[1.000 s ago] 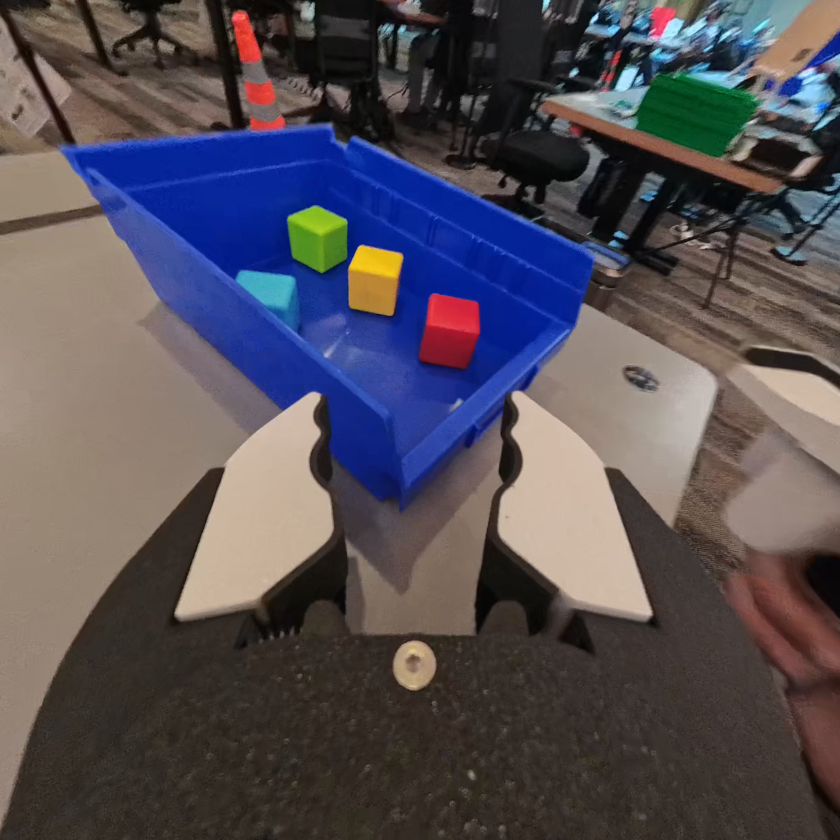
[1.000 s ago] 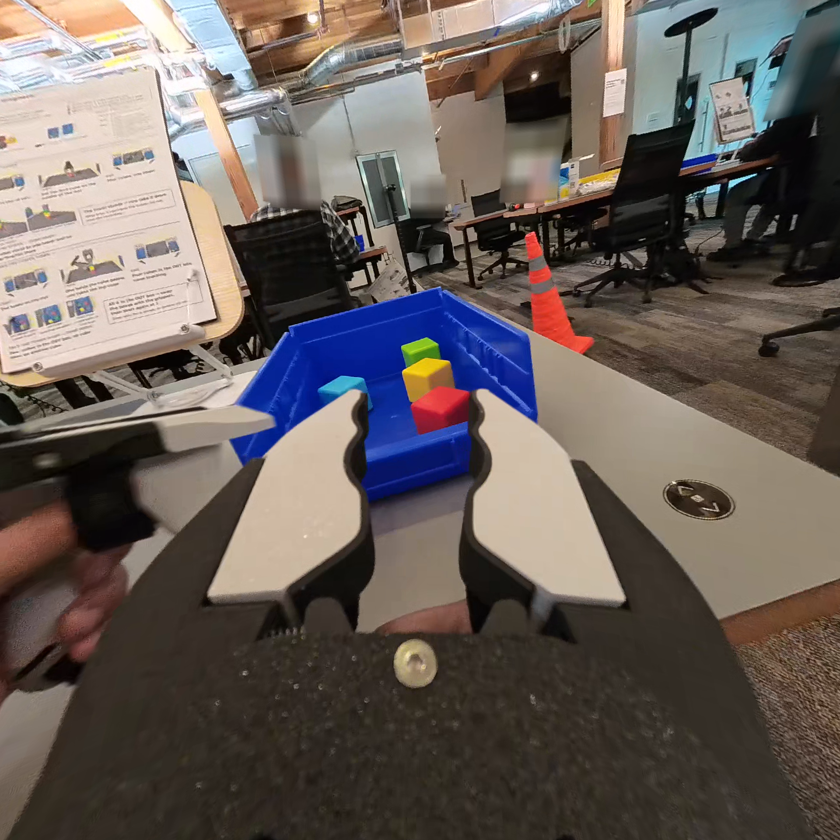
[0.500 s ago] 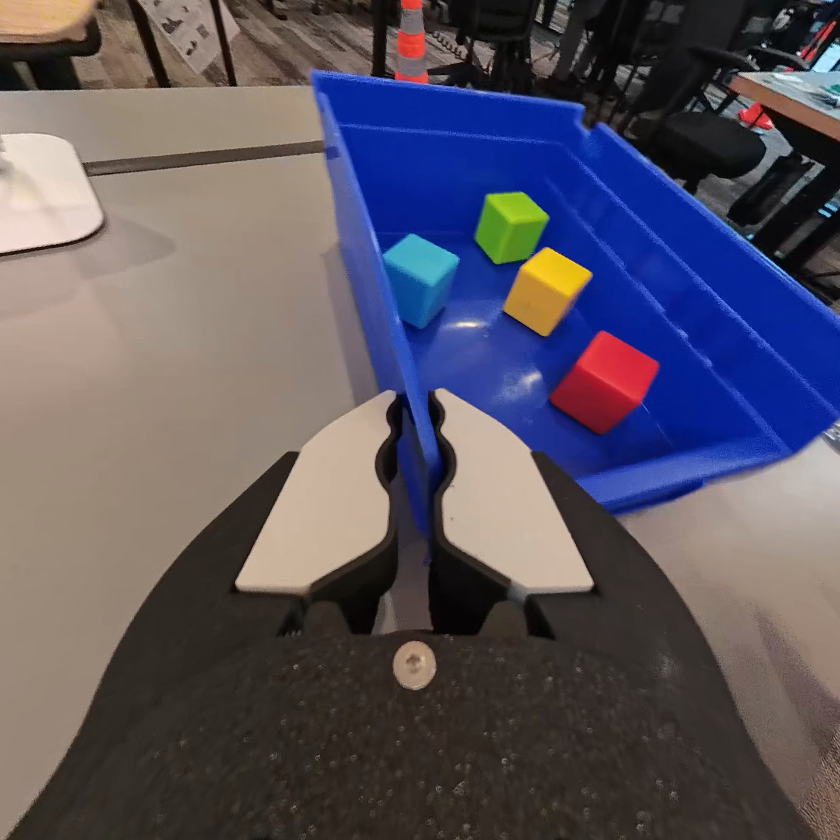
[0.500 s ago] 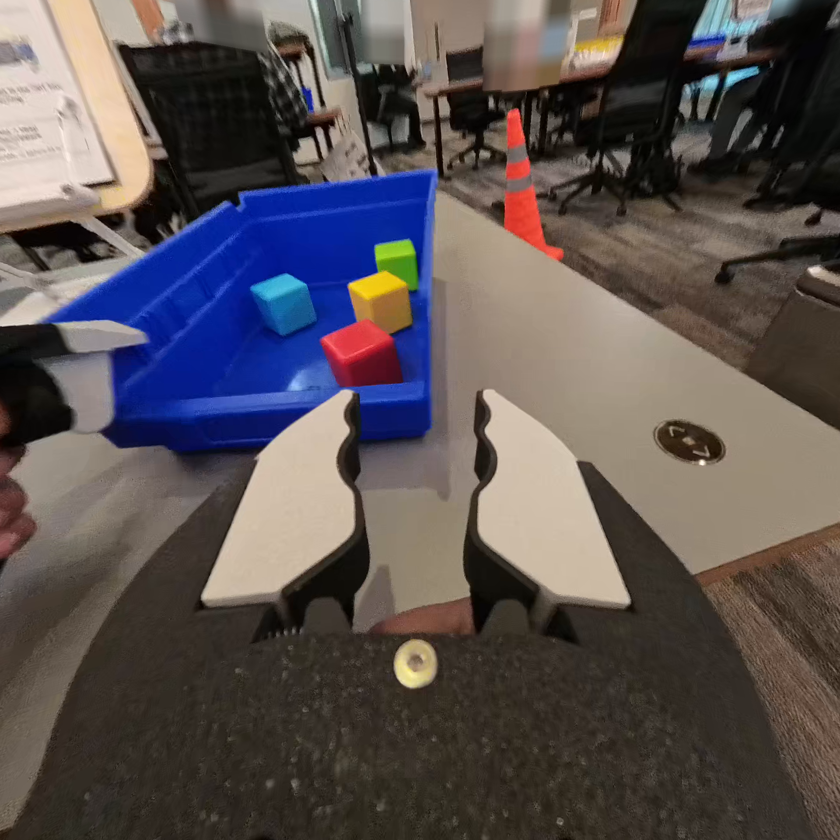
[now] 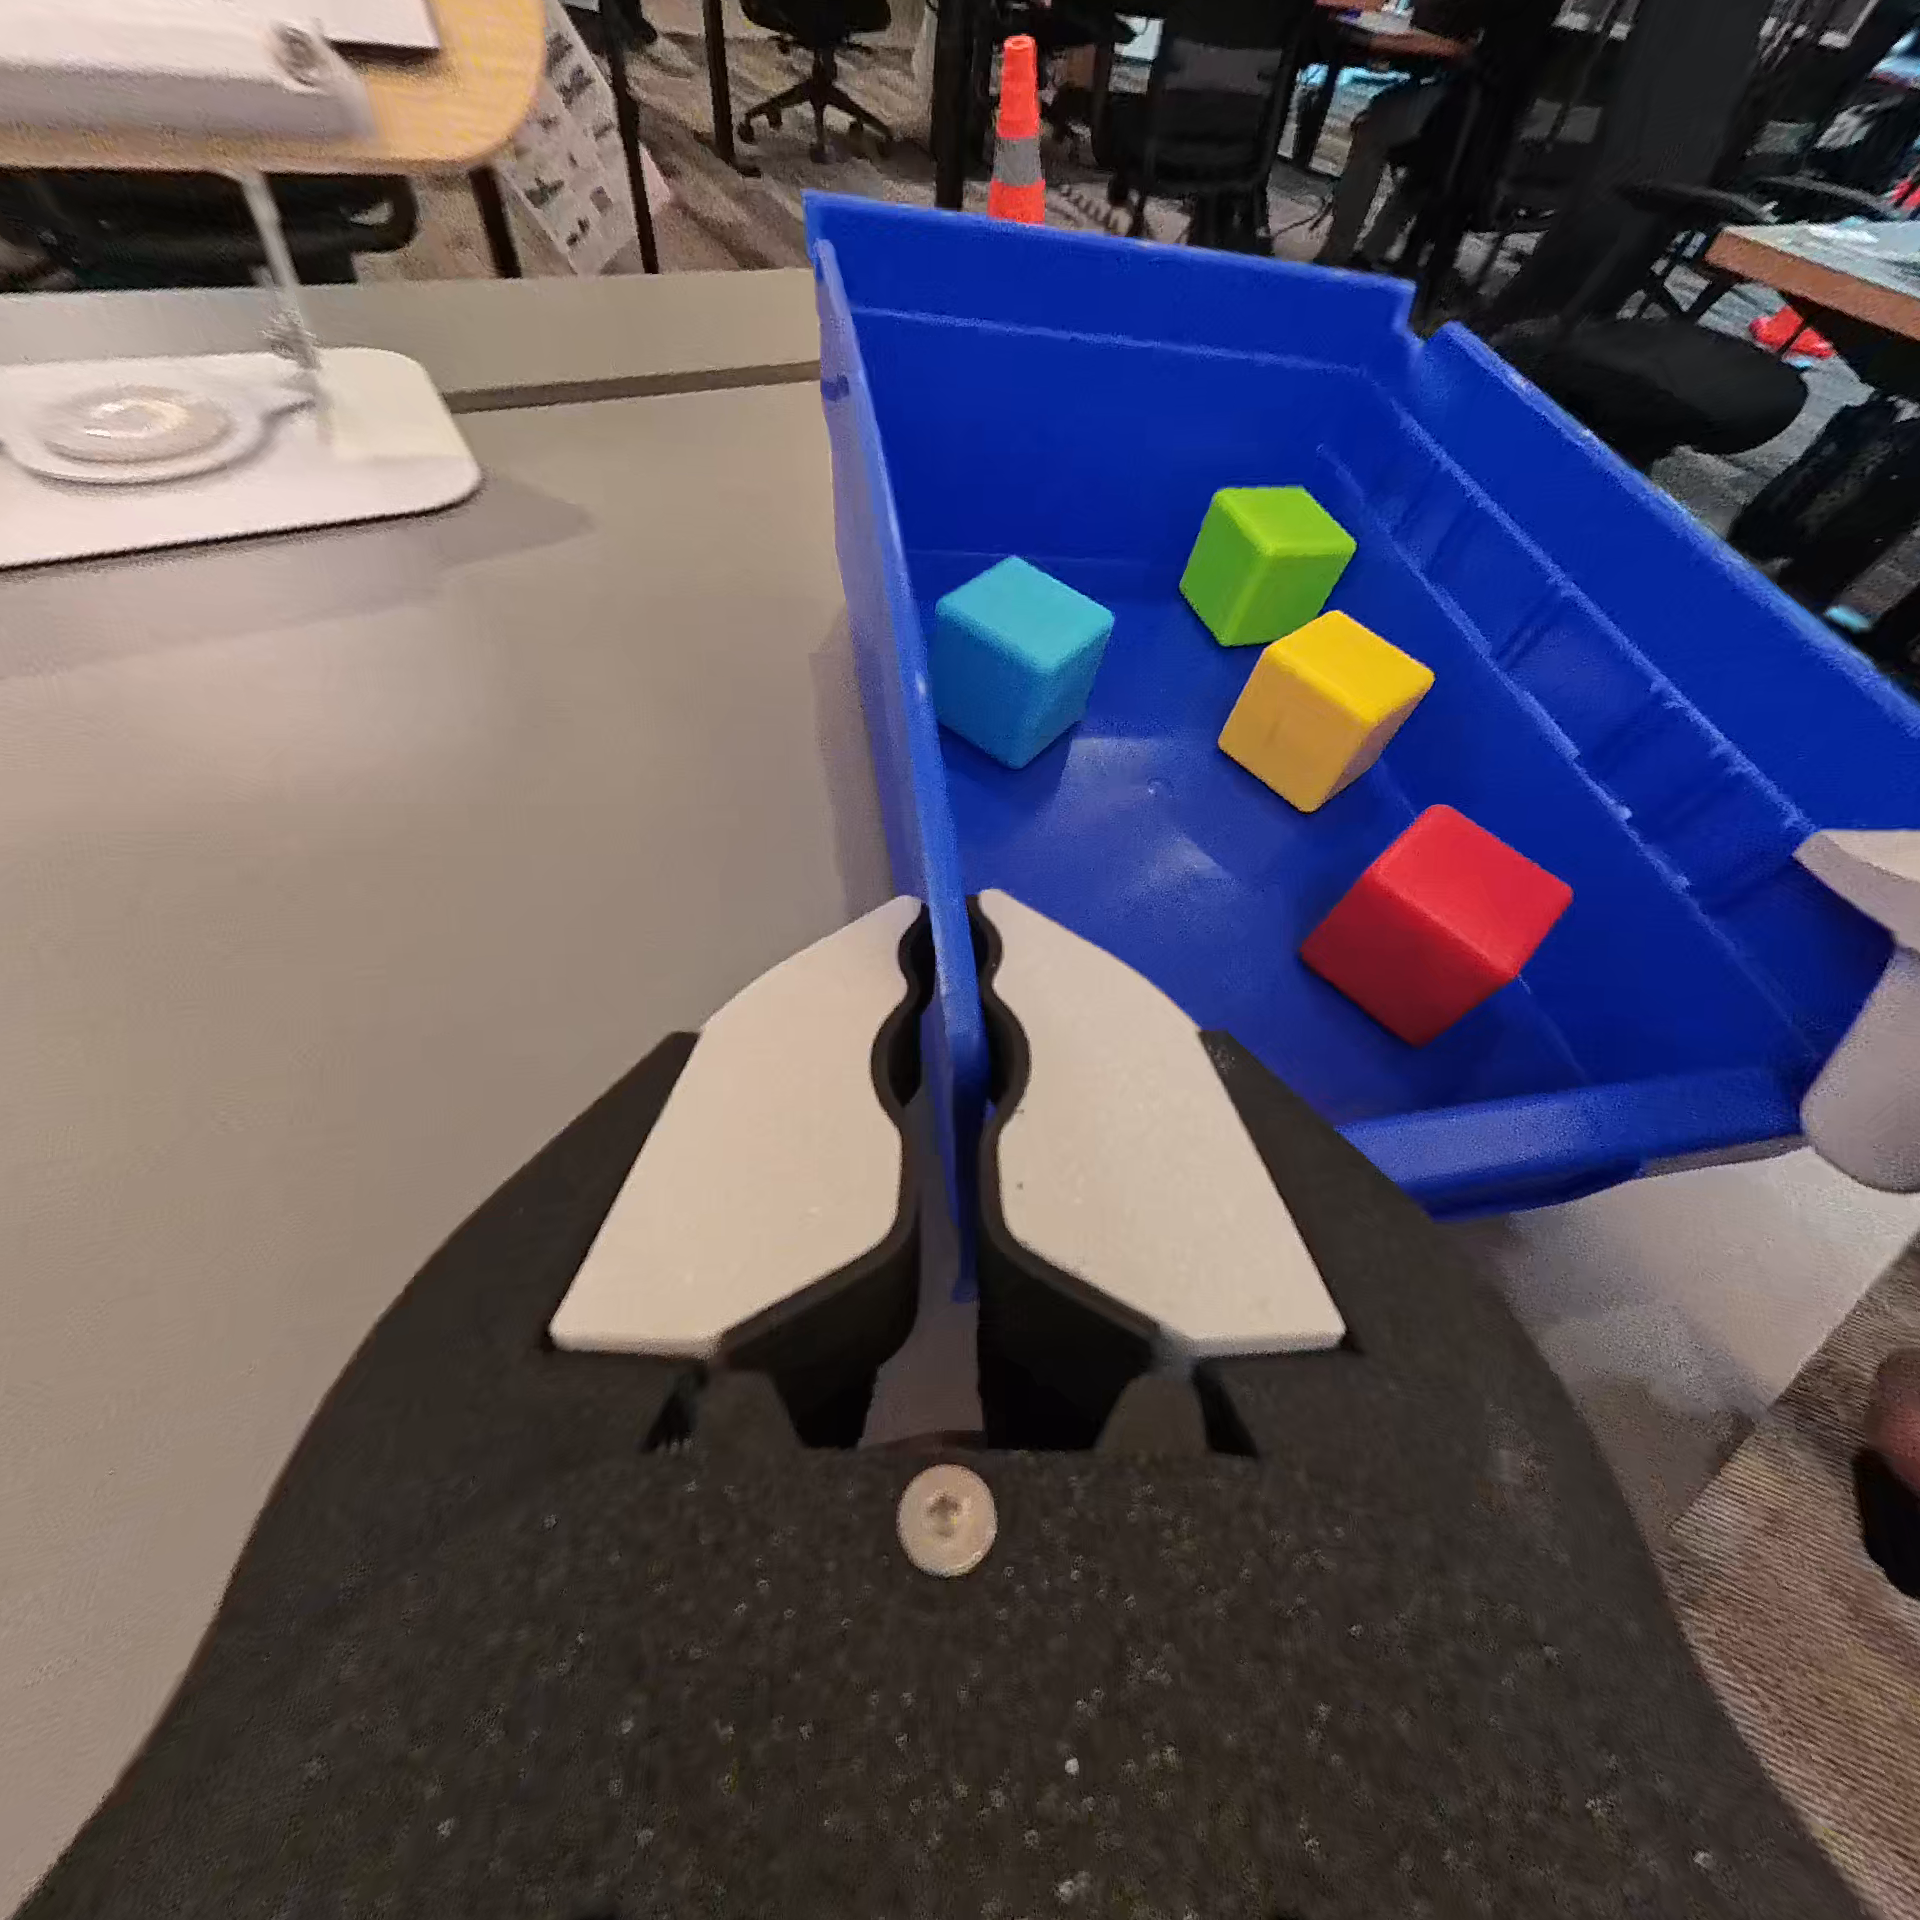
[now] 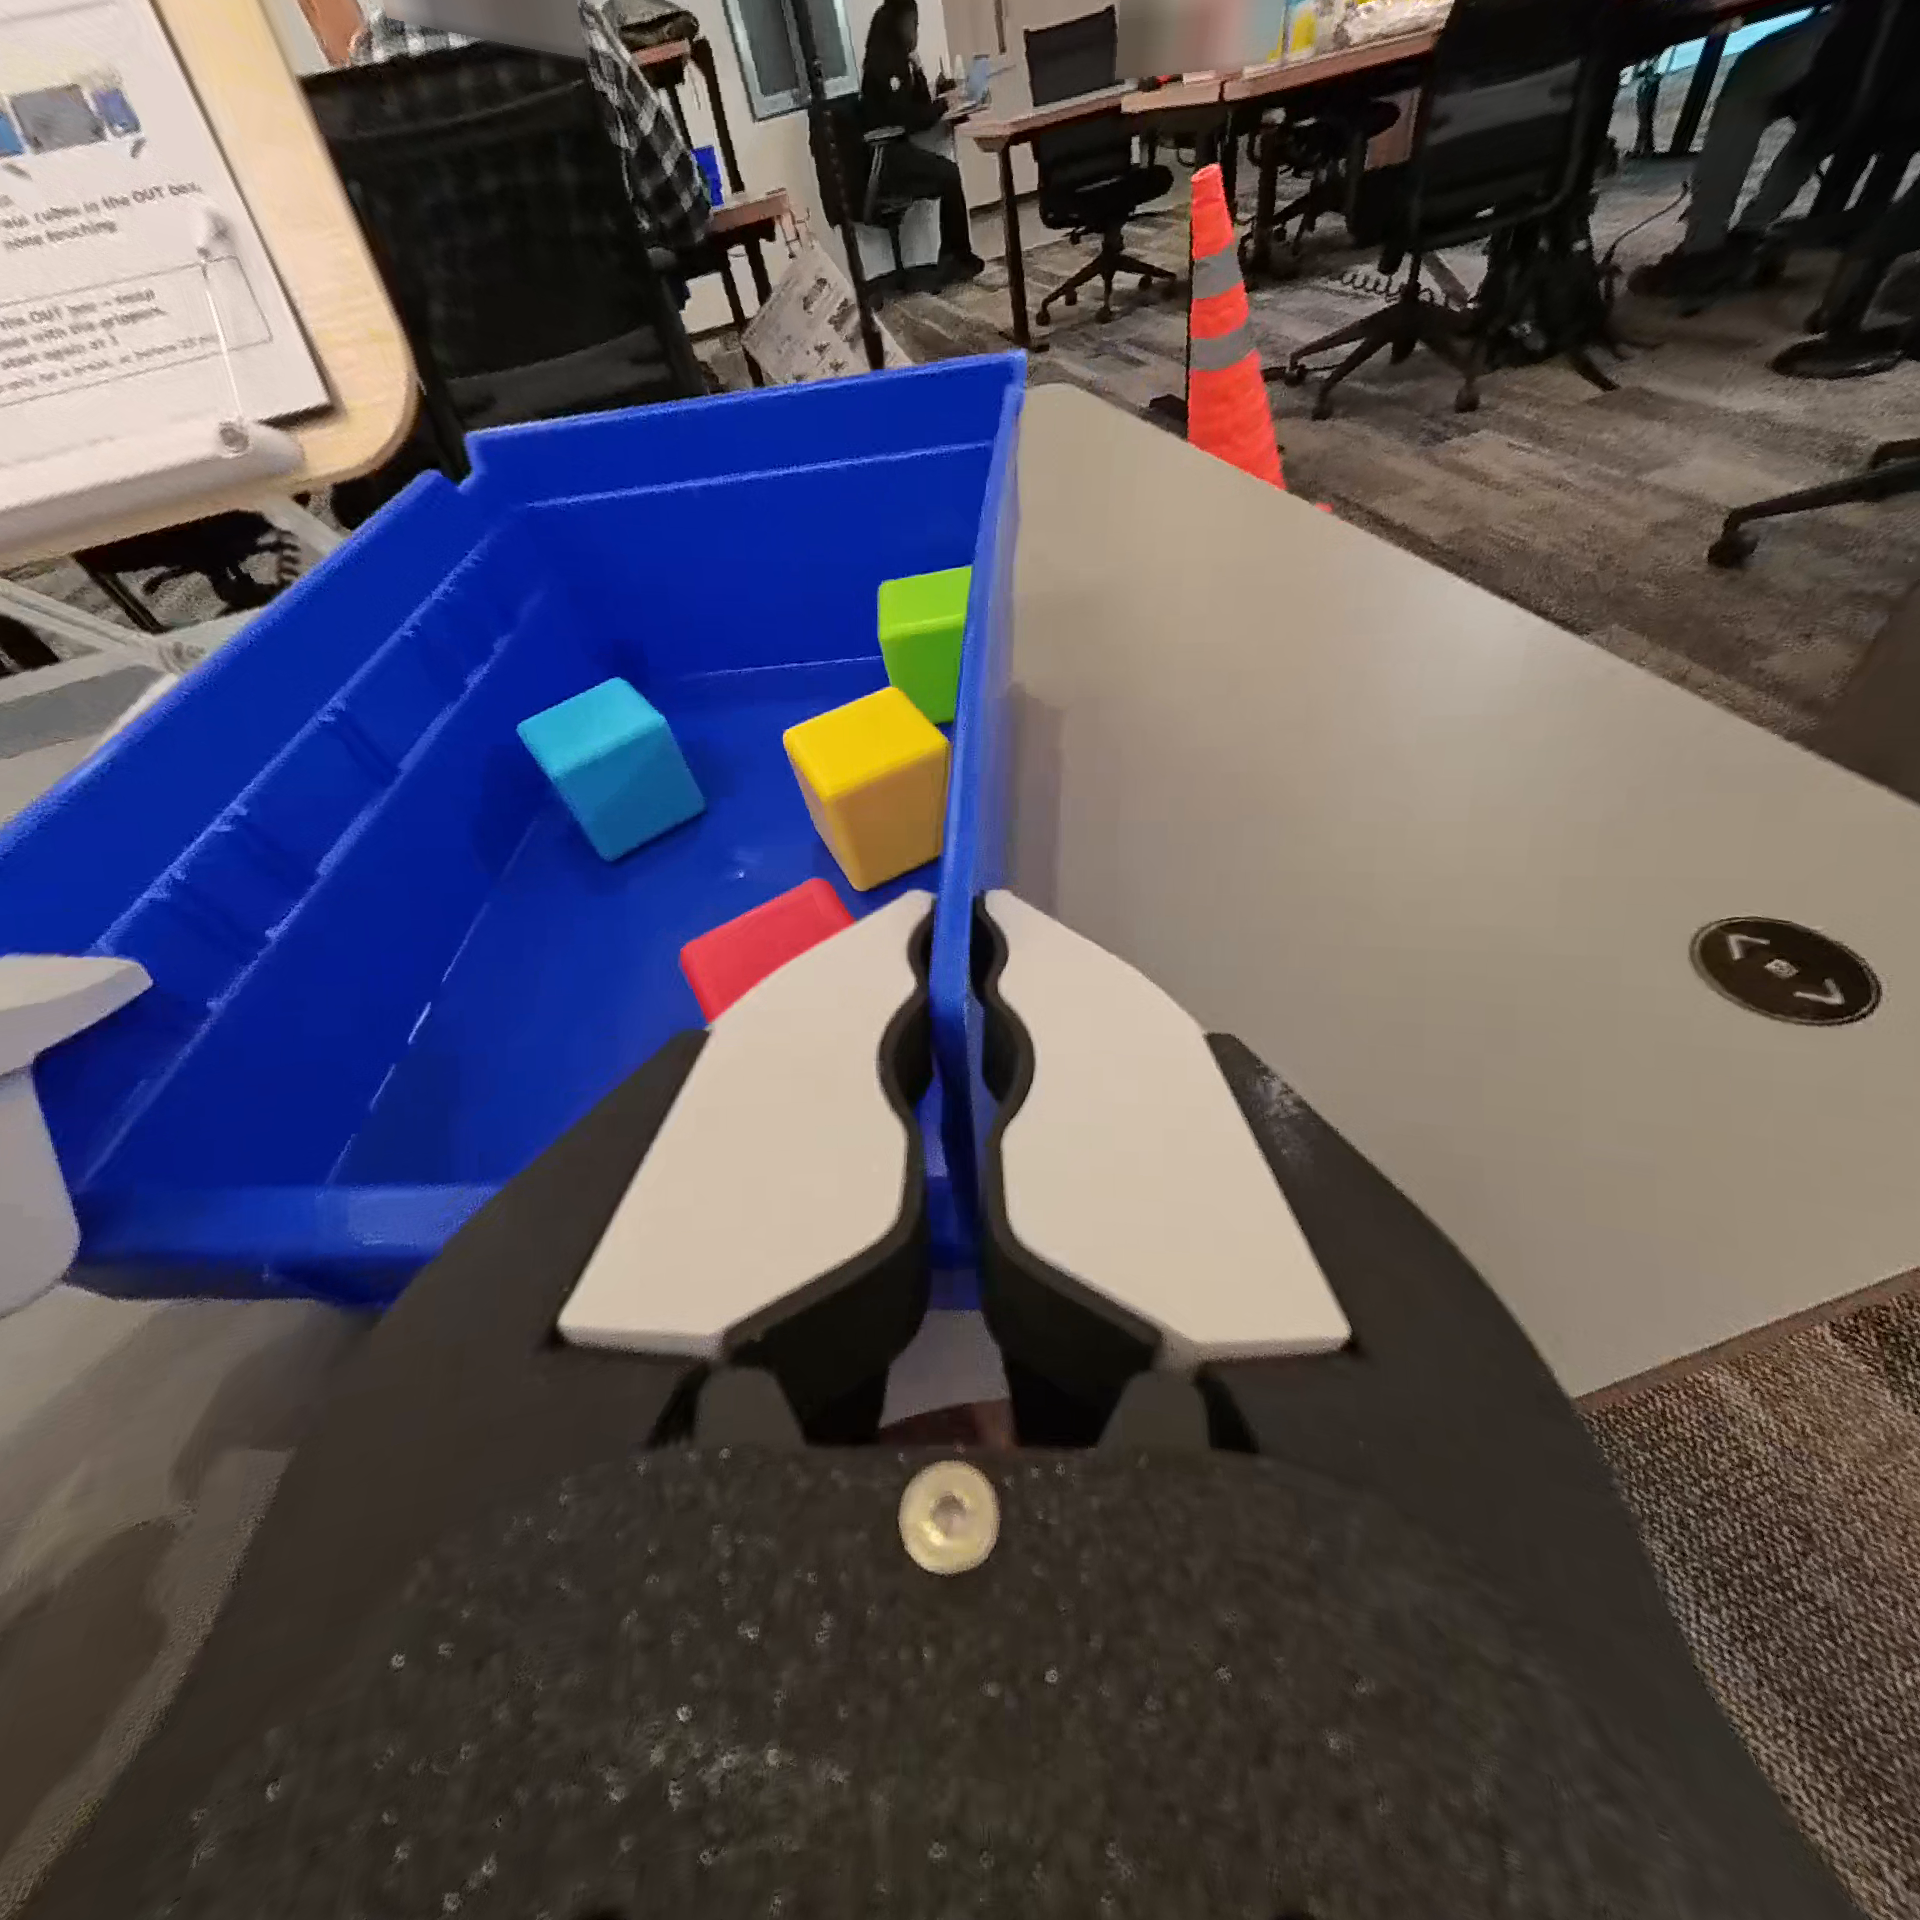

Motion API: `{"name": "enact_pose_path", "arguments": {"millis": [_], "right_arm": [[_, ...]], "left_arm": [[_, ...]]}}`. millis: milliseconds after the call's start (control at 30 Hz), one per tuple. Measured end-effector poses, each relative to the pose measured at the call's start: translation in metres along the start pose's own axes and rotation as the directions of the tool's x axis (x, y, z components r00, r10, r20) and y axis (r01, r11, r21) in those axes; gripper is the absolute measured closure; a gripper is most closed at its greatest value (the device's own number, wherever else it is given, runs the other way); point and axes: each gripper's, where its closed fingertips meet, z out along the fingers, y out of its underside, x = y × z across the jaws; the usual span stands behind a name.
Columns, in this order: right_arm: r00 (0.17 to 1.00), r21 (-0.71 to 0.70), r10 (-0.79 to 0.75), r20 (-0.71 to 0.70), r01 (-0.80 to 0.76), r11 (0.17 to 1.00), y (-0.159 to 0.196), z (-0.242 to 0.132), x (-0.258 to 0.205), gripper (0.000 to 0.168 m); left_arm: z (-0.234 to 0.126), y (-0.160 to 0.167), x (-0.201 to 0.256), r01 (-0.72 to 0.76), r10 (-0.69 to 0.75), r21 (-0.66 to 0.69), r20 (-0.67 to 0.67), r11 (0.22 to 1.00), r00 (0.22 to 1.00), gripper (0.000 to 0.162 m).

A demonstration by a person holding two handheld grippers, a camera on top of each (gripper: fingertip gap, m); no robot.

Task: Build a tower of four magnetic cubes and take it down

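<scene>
A blue bin (image 5: 1091,416) stands on the grey table (image 5: 416,935). Several cubes lie loose in it: a light blue cube (image 5: 1018,660), a green cube (image 5: 1262,563), a yellow cube (image 5: 1322,707) and a red cube (image 5: 1434,920). My left gripper (image 5: 948,914) is shut on the bin's left wall. My right gripper (image 6: 951,914) is shut on the bin's right wall (image 6: 977,727). In the right wrist view the light blue cube (image 6: 611,764), yellow cube (image 6: 871,784), green cube (image 6: 923,636) and red cube (image 6: 764,935) show inside the bin. The other gripper's white finger shows at each view's edge (image 5: 1870,987).
A white stand base (image 5: 208,457) with a clear post sits on the table at the far left. A round black button (image 6: 1784,971) is set into the table at the right. An orange cone (image 6: 1226,343), chairs and desks stand on the floor beyond.
Both grippers moved to the bin's side walls and closed on them: the left closed first, the right was open half a second ago and is now shut on the right wall.
</scene>
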Motion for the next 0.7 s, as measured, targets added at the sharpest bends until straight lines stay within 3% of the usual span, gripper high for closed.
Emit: {"name": "enact_pose_path", "arguments": {"millis": [167,433,700], "right_arm": [[0.998,0.045,0.041,0.038,-0.042,0.998,-0.006,-0.008,-0.053,0.164],[0.969,-0.007,0.022,0.246,-0.020,1.000,0.011,0.008,-0.208,0.164],[0.941,-0.076,0.008,0.338,0.019,0.997,0.039,0.027,-0.303,0.163]], "left_arm": [[-0.036,-0.004,-0.041,0.007,-0.009,0.032,0.078,0.999,0.997,0.158],[-0.114,-0.012,-0.175,0.032,-0.049,0.060,0.319,0.998,0.947,0.158],[-0.144,0.014,-0.264,0.098,-0.090,0.005,0.438,0.995,0.894,0.158]]}}
